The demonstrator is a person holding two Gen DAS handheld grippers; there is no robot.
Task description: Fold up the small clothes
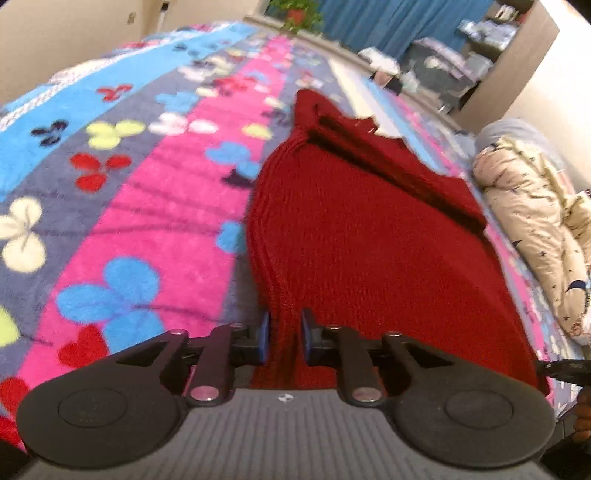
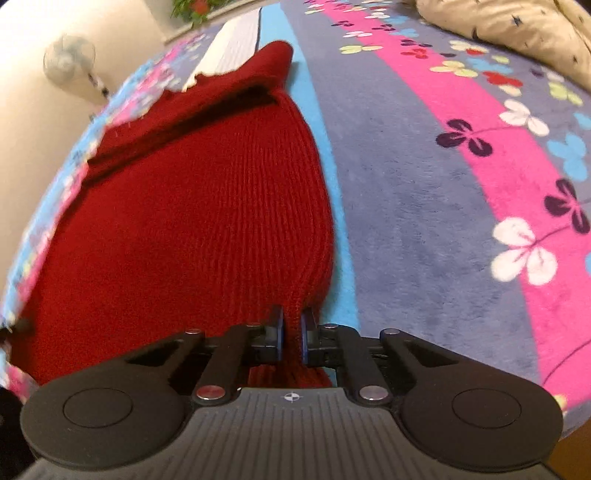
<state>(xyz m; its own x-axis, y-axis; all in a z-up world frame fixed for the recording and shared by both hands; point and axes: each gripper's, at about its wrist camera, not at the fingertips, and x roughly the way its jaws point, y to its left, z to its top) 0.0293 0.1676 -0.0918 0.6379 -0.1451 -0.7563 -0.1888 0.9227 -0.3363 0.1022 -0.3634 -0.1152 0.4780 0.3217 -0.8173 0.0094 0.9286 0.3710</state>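
A dark red knitted garment [image 1: 362, 236] lies on a flowered fleece blanket [image 1: 140, 206], with a fold across its far part. My left gripper [image 1: 283, 338] is shut on the garment's near left edge, with knit bunched between the blue pads. In the right wrist view the same red garment [image 2: 192, 206] spreads to the left. My right gripper [image 2: 291, 338] is shut on its near right edge, the knit pinched between the pads. Both held edges are lifted a little off the blanket [image 2: 424, 206].
A cream quilt with stars [image 1: 535, 221] is heaped at the bed's right side, also in the right wrist view [image 2: 517, 33]. Shelves and blue curtains [image 1: 399, 22] stand beyond the bed. A fan [image 2: 70, 59] stands by the wall. A potted plant [image 1: 295, 13] sits far back.
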